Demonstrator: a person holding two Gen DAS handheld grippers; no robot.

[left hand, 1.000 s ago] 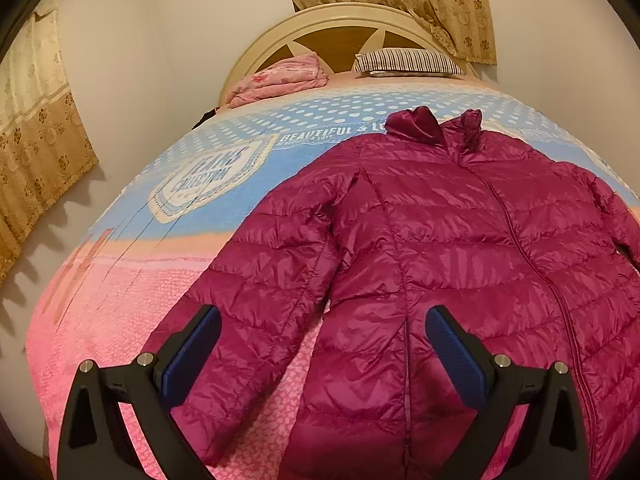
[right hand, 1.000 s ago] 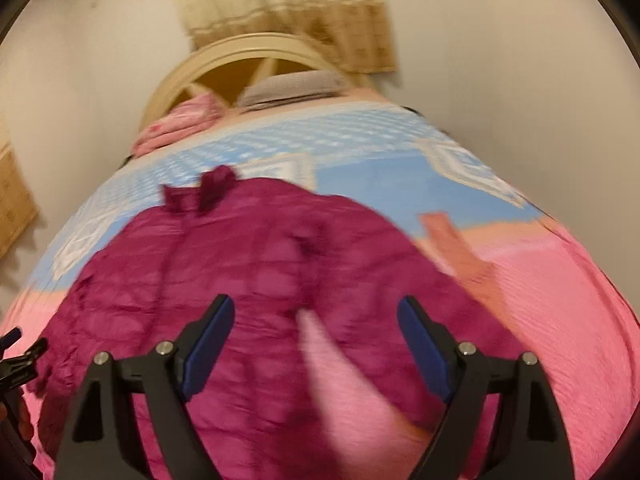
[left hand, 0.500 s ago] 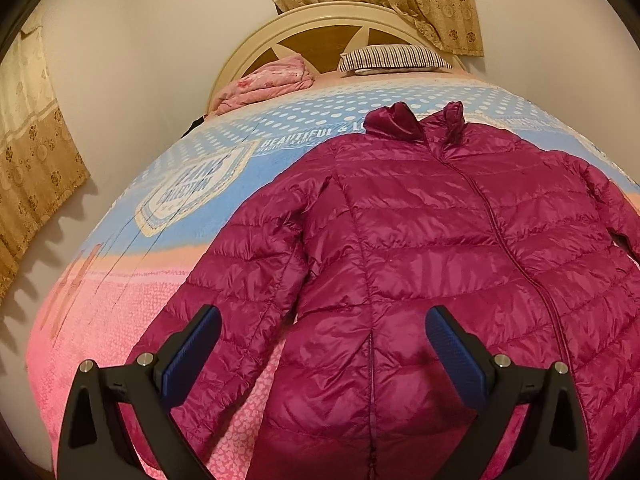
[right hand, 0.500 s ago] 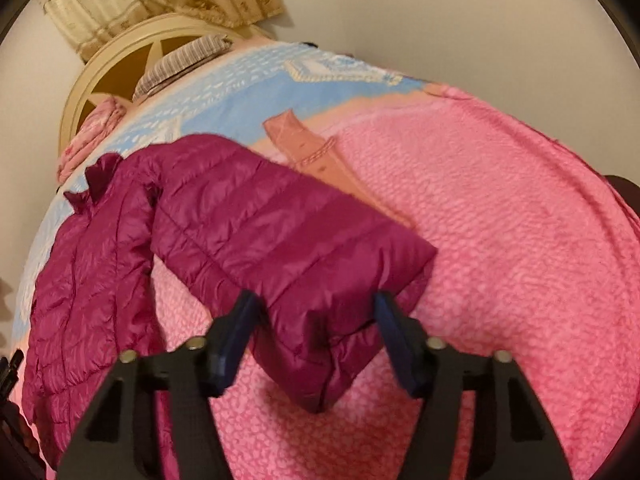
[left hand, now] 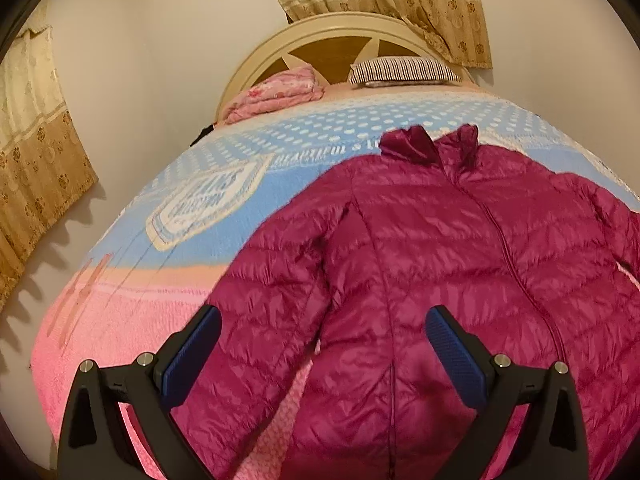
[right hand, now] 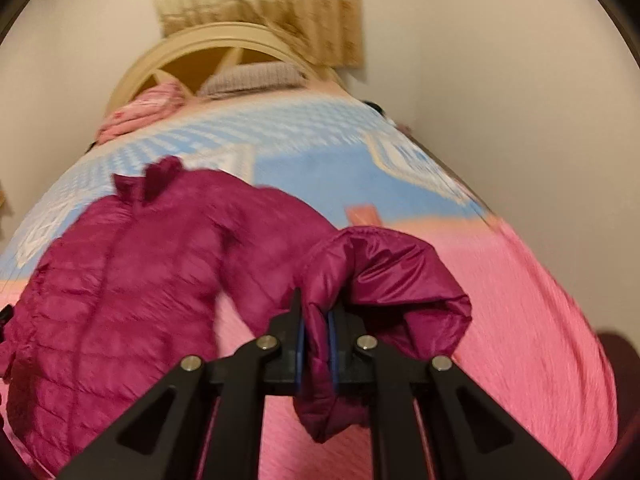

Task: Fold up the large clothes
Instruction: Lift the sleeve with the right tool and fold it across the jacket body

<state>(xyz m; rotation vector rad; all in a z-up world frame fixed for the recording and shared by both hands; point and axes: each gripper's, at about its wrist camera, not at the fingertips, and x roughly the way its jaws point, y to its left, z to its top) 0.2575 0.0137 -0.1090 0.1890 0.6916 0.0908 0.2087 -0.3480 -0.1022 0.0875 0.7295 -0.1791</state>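
A magenta puffer jacket (left hand: 440,248) lies front up on the bed, collar toward the headboard, zipper closed. My left gripper (left hand: 323,348) hovers open over the jacket's lower part, beside its left sleeve (left hand: 256,320), with nothing between the blue pads. In the right wrist view the jacket (right hand: 120,280) spreads to the left, and my right gripper (right hand: 316,340) is shut on the cuff end of the right sleeve (right hand: 384,272), which bunches up above the pink bedspread.
The bed carries a pink and blue bedspread (left hand: 132,312). A folded pink blanket (left hand: 276,92) and a striped pillow (left hand: 404,70) lie by the cream headboard (left hand: 340,28). Curtains (left hand: 36,172) hang on the left wall and behind the bed.
My right gripper went from wide open to shut on the right sleeve's end and lifted it off the bedspread. The left gripper stayed open, nearly still.
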